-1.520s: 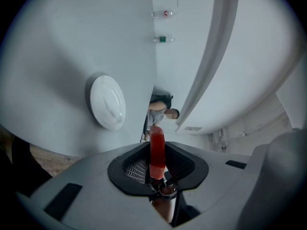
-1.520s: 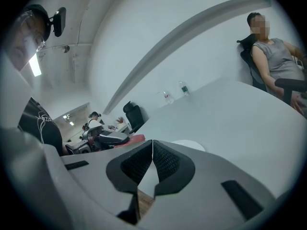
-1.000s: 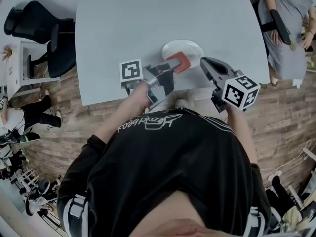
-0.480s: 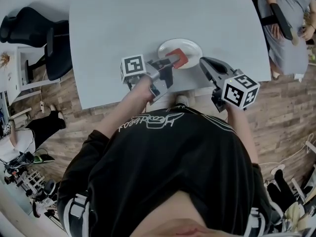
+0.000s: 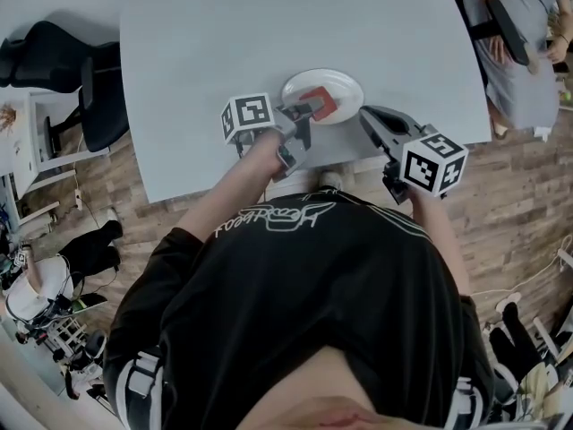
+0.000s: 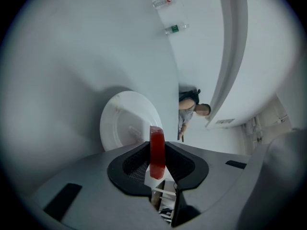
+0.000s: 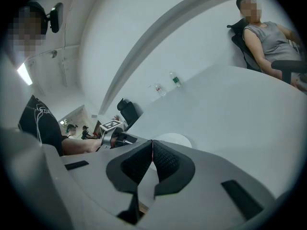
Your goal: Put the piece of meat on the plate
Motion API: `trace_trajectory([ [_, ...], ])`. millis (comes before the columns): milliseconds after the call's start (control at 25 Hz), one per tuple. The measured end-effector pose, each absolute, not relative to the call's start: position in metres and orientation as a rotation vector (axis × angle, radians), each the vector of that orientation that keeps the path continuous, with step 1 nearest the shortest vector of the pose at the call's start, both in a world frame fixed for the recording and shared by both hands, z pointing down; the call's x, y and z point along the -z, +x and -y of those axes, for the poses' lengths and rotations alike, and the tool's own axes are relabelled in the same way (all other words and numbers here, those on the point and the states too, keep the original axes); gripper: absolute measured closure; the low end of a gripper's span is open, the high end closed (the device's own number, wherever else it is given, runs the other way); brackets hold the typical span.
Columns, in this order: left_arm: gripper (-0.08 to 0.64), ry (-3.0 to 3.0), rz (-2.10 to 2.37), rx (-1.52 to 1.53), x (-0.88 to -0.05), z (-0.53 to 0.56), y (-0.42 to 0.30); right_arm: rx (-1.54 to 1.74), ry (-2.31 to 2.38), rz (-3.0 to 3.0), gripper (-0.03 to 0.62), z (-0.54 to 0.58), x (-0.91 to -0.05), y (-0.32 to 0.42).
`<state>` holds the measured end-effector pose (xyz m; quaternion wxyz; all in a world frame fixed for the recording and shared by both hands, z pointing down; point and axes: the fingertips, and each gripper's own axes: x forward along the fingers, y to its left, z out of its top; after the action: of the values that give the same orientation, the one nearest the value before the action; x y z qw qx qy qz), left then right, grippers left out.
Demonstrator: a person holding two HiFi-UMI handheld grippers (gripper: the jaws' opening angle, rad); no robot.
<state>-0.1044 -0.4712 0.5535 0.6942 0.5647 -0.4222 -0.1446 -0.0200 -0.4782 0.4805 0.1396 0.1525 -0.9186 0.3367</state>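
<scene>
Pinching the red piece of meat (image 6: 157, 150) edge-on, the left gripper (image 5: 307, 112) has it over the white plate (image 5: 345, 82).
Its jaws stand partly closed, pressed on the slab's two faces; whether the meat touches the plate cannot be told. The plate sits near the grey desk's (image 5: 269, 34) front edge. Just right of it, the right gripper (image 7: 152, 153) hovers, jaws together and empty.
</scene>
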Motion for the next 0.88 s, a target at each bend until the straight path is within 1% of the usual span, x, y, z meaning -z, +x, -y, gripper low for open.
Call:
trace_trajectory([
  [600,0.457,1.253,0.995,0.247,-0.560,0.481,-0.102,-1.004,0.425,2.641,0.583,0.472,-0.491,-0.020],
  [840,0.363,1.352,1.017,0.208,-0.551,0.488,-0.099,-1.012,0.417,2.641,0.583,0.474,-0.492,-0.021],
  [880,0.357,1.371,1.027,0.193,-0.550,0.488,-0.099,-1.013,0.416,2.641,0.583,0.474,-0.491,-0.021],
])
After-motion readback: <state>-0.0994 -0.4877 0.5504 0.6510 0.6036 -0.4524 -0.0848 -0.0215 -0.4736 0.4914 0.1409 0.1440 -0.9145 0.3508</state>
